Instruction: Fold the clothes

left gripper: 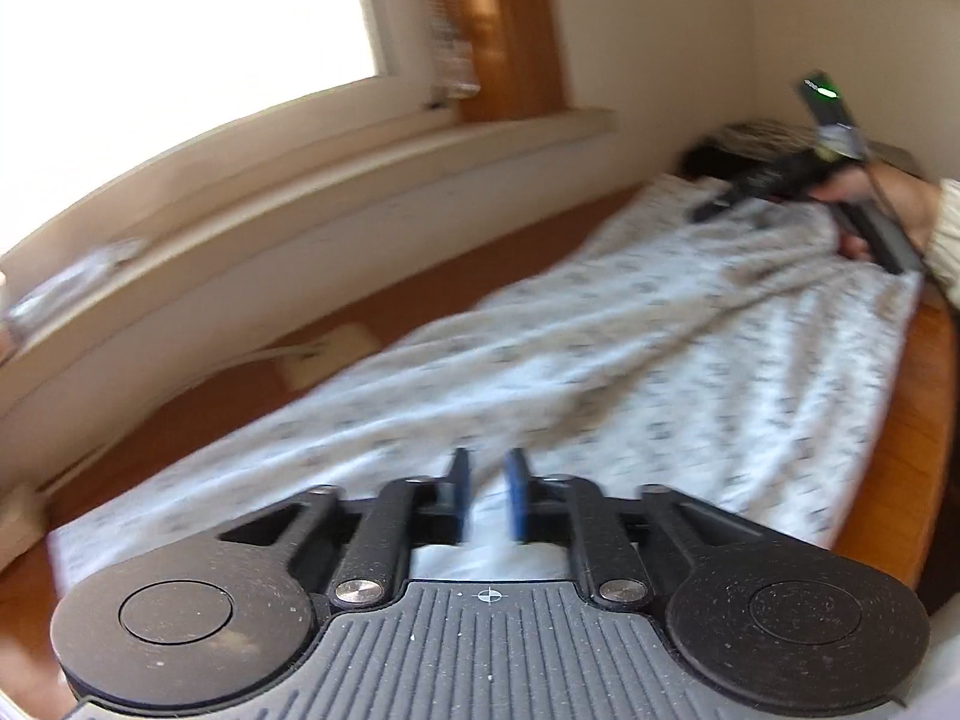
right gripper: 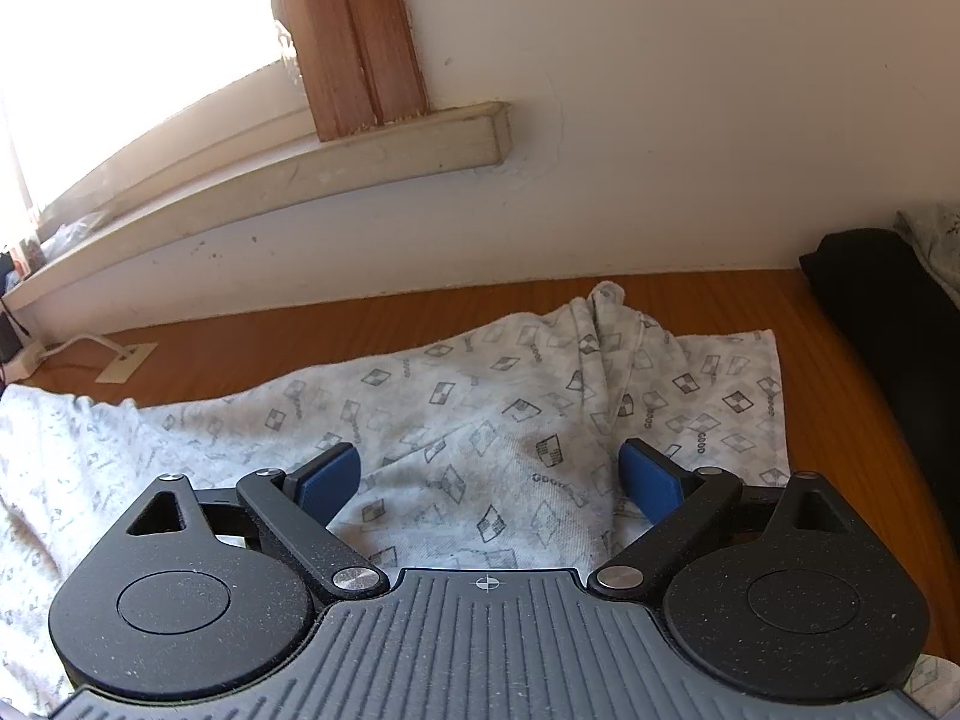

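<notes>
Your left gripper [left gripper: 489,501] hangs low over the near edge of the patterned white garment [left gripper: 600,360], its 2 blue pads a narrow gap apart with nothing pinched between them. Your right gripper [right gripper: 489,474] stands wide open above a bunched fold of the same garment [right gripper: 480,420], its pads clear of the cloth.

The garment lies stretched lengthwise along the wooden table [right gripper: 840,420]. Outward from it, a dark folded cloth [right gripper: 882,300] sits at the far right end, a white wall plate [right gripper: 126,363] lies on the table near the wall, and the window sill [right gripper: 360,156] runs above.
</notes>
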### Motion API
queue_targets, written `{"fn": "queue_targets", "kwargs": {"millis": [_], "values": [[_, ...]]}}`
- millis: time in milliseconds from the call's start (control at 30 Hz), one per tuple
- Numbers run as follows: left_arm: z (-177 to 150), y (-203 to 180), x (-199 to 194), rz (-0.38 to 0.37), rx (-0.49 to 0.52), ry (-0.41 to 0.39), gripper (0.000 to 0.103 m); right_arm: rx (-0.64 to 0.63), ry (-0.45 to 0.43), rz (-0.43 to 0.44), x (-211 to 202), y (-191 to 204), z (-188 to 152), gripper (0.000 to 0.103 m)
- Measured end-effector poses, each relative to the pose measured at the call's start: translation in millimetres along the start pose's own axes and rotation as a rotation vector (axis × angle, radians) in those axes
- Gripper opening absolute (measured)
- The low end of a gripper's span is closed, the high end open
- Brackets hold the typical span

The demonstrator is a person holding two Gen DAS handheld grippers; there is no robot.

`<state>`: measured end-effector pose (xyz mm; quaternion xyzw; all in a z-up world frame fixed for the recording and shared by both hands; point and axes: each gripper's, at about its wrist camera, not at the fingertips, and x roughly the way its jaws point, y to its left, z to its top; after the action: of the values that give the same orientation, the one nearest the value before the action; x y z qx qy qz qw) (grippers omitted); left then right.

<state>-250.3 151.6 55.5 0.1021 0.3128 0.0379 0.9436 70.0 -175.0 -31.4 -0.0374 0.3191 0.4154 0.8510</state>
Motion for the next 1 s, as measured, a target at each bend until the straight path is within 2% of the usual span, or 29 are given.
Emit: {"fn": "queue_targets", "kwargs": {"millis": [33, 100, 267, 367, 400, 467, 500, 533, 567, 600, 733, 833, 900, 1000], "values": [[-2.5, 6.6, -4.6, 0.027, -0.006, -0.005, 0.044, 0.000, 0.000, 0.000, 0.2, 0.0, 0.0, 0.092], [-8.6, 16.9, -8.2, 0.088, 0.022, 0.015, 0.055, 0.000, 0.000, 0.000, 0.5, -0.1, 0.2, 0.093], [-20.1, 40.4, -4.7, 0.186, 0.092, 0.099, 0.056, 0.002, -0.001, 0.001, 0.2, -0.4, 0.4, 0.093], [-28.6, 56.6, -6.0, 0.200, 0.077, 0.122, 0.056, 0.006, -0.002, 0.001, -0.4, 0.3, 0.4, 0.093], [-30.6, 62.2, -6.4, 0.196, 0.062, 0.127, 0.055, 0.008, -0.003, -0.001, -0.9, 1.1, -0.1, 0.093], [-33.2, 69.1, -10.7, 0.182, 0.042, 0.123, 0.043, 0.011, -0.004, 0.000, -1.5, 1.4, -0.3, 0.093], [-33.3, 70.4, -11.3, 0.184, 0.045, 0.125, 0.029, 0.011, -0.004, 0.001, -1.4, 1.5, -0.3, 0.093], [-33.5, 71.7, -11.8, 0.186, 0.048, 0.128, 0.019, 0.011, -0.004, 0.001, -1.3, 1.7, -0.3, 0.093], [-33.9, 72.0, -13.0, 0.188, 0.050, 0.124, 0.014, 0.012, -0.005, 0.000, -1.5, 2.0, -0.5, 0.093], [-34.4, 72.3, -14.3, 0.190, 0.053, 0.119, 0.002, 0.014, -0.005, -0.001, -1.8, 2.4, -0.8, 0.093], [-38.3, 74.7, -31.9, 0.200, 0.064, 0.063, 0.002, 0.016, -0.006, -0.001, -2.2, 2.6, -1.2, 0.093], [-39.5, 74.1, -49.1, 0.196, 0.073, 0.061, 0.002, 0.016, -0.006, -0.001, -2.1, 2.7, -1.3, 0.093], [-44.8, 73.5, -52.1, 0.154, 0.061, 0.092, 0.002, 0.015, -0.005, -0.001, -1.7, 2.6, -1.2, 0.094], [-53.2, 68.2, -49.8, 0.163, 0.064, 0.118, 0.005, 0.018, -0.006, -0.004, -2.3, 3.1, -1.7, 0.094]]}}
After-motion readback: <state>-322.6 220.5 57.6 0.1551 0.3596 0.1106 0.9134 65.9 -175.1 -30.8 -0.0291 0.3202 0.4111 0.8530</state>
